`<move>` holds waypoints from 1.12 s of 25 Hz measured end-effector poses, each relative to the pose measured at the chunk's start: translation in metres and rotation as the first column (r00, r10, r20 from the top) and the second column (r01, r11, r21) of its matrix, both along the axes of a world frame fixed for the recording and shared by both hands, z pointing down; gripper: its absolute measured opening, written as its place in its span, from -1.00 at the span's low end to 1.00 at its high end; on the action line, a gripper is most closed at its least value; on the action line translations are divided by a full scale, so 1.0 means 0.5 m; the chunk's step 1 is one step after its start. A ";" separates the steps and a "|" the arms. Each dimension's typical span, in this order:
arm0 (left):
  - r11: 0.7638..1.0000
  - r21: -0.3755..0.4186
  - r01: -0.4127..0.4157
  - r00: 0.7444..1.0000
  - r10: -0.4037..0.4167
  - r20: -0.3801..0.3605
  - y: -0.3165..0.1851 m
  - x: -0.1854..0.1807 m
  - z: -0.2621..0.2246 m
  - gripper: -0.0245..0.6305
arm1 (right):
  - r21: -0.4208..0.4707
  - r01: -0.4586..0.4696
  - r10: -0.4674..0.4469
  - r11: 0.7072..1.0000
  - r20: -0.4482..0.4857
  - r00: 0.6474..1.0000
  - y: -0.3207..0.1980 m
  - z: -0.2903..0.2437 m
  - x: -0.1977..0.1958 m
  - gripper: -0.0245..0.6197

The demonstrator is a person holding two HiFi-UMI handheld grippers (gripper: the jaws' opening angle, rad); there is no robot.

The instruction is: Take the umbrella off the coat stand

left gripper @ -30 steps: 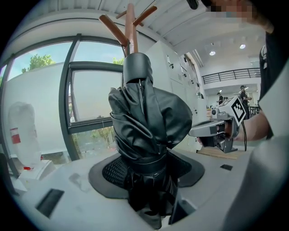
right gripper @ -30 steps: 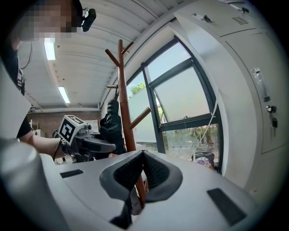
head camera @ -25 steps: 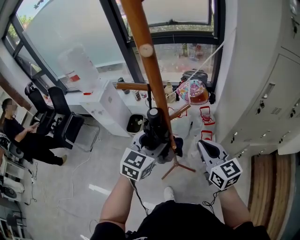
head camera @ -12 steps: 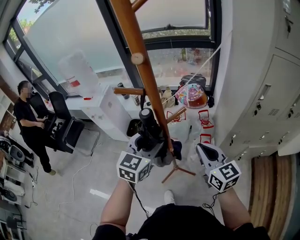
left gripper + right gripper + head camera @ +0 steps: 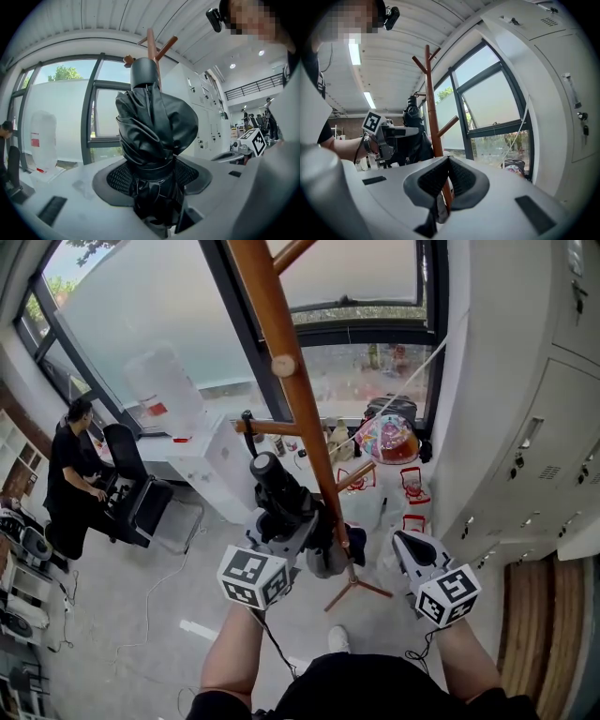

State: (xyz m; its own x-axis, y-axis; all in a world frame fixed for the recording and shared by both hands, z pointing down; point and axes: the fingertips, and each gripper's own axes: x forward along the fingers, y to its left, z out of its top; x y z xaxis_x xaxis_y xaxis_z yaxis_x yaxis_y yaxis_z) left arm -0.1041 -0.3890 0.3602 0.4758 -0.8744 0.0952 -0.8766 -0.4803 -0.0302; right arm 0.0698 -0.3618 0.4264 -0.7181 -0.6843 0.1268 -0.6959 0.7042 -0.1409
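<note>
Close by, the right gripper (image 5: 446,176) hangs idle, jaws pressed together on nothing. The left gripper (image 5: 151,176) pinches the folded black umbrella (image 5: 154,126), held upright just beside the coat stand (image 5: 295,399). The grasp looks done, but I can't tell if the strap has cleared the peg (image 5: 272,427), so carrying it clear seems left.

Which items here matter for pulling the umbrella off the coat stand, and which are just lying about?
Job in hand:
- folded black umbrella, clamped in the left gripper
- wooden coat stand
- right gripper, shut and empty

Lying about:
- water jug
- office chair
- white cabinet
- lockers
</note>
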 end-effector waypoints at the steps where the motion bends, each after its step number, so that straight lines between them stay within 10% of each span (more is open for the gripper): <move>1: 1.000 0.009 0.005 1.000 -0.005 -0.002 0.002 -0.003 -0.007 -0.17 | 0.001 0.003 -0.003 1.000 0.001 1.000 0.000 -0.001 -0.001 -0.76; 28: 0.977 -0.030 0.213 0.976 -0.214 -0.049 0.194 -0.046 0.018 -0.17 | 0.024 0.147 -0.146 0.989 -0.013 0.989 0.105 -0.016 0.008 -0.76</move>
